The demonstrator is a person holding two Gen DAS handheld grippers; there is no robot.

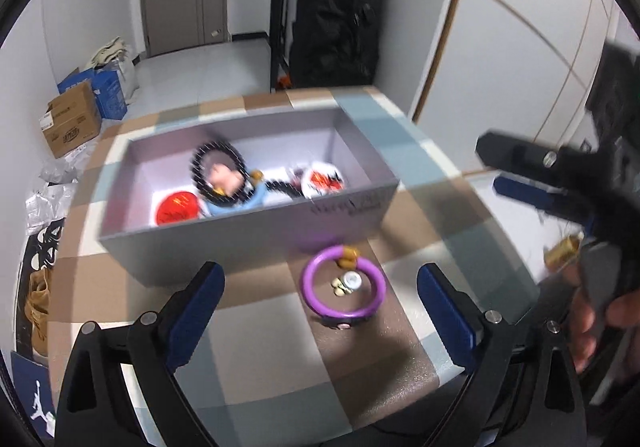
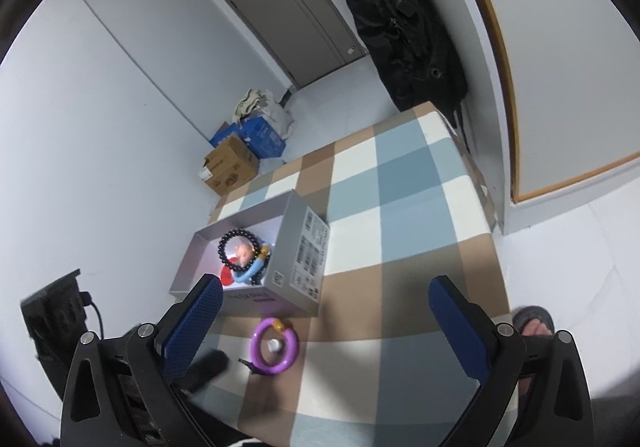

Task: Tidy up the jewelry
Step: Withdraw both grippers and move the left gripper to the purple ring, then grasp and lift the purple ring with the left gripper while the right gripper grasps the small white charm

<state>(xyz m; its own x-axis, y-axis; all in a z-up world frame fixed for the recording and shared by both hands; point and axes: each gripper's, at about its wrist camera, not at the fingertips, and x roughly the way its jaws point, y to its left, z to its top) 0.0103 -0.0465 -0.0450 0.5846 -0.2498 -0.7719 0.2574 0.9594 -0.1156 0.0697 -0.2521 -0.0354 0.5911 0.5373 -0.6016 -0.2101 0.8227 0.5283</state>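
A purple bangle [image 1: 343,287] with an orange charm lies on the checked tablecloth, a small white and gold piece [image 1: 347,283] inside its ring. It lies just in front of the open grey box [image 1: 352,207], which holds a black bead bracelet [image 1: 218,175], a blue piece and red and white items. My left gripper [image 1: 320,299] is open, its fingers either side of the bangle and just short of it. My right gripper [image 2: 326,323] is open and empty, higher up; the bangle [image 2: 274,345] and box [image 2: 304,259] lie below it to the left. It shows at the right of the left wrist view [image 1: 552,183].
The table [image 2: 416,231] with the checked cloth ends at the right and near edges. Cardboard boxes [image 2: 232,163] and bags stand on the floor at the far left, a black bag [image 2: 400,23] hangs by the wall beyond the table. A foot in a sandal [image 2: 534,321] is at the right.
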